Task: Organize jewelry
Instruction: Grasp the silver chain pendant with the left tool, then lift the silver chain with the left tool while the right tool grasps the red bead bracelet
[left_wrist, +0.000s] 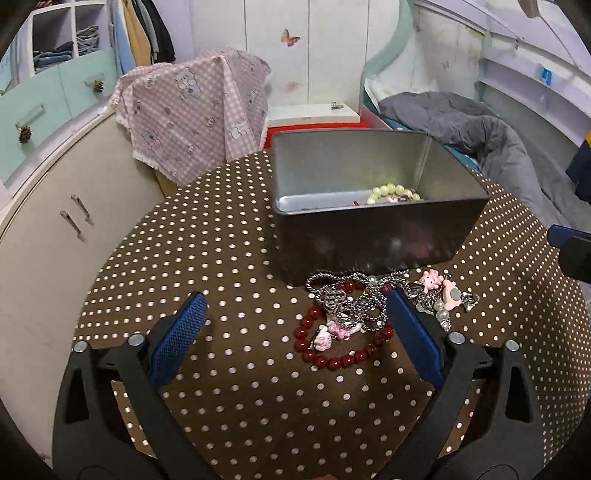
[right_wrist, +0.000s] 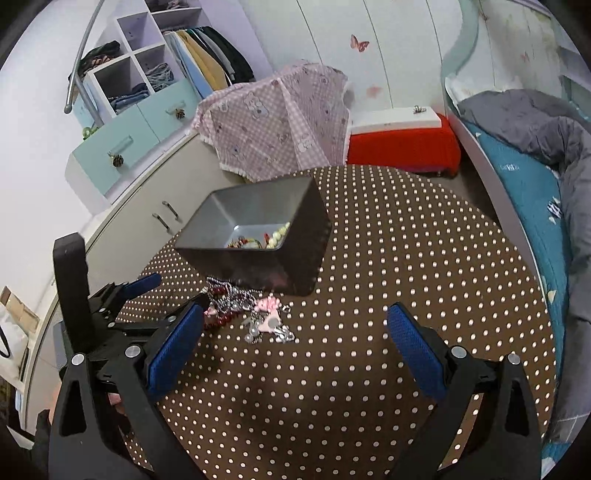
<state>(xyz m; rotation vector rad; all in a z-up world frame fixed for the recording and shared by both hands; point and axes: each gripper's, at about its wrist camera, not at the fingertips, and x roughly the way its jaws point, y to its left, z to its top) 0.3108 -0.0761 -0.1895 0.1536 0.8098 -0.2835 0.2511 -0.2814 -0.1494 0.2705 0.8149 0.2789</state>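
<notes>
A dark metal box (left_wrist: 376, 236) stands on the brown polka-dot table (left_wrist: 229, 280); a pale green bead bracelet (left_wrist: 393, 192) lies inside it. In front of the box lies a tangled pile: a red bead bracelet (left_wrist: 332, 360), silver chains (left_wrist: 354, 302) and pink charms (left_wrist: 443, 291). My left gripper (left_wrist: 295, 314) is open just above the table, its right finger at the pile. My right gripper (right_wrist: 295, 321) is open and empty, to the right of the pile (right_wrist: 255, 314). The box (right_wrist: 266, 236) and the left gripper (right_wrist: 162, 295) show in the right wrist view.
A pink checked cloth (left_wrist: 192, 114) drapes over a cabinet behind the table. A red and white box (right_wrist: 402, 144) sits on the floor beyond. A bed with a grey quilt (left_wrist: 480, 125) is on the right. A beige cabinet (left_wrist: 55, 236) stands at left.
</notes>
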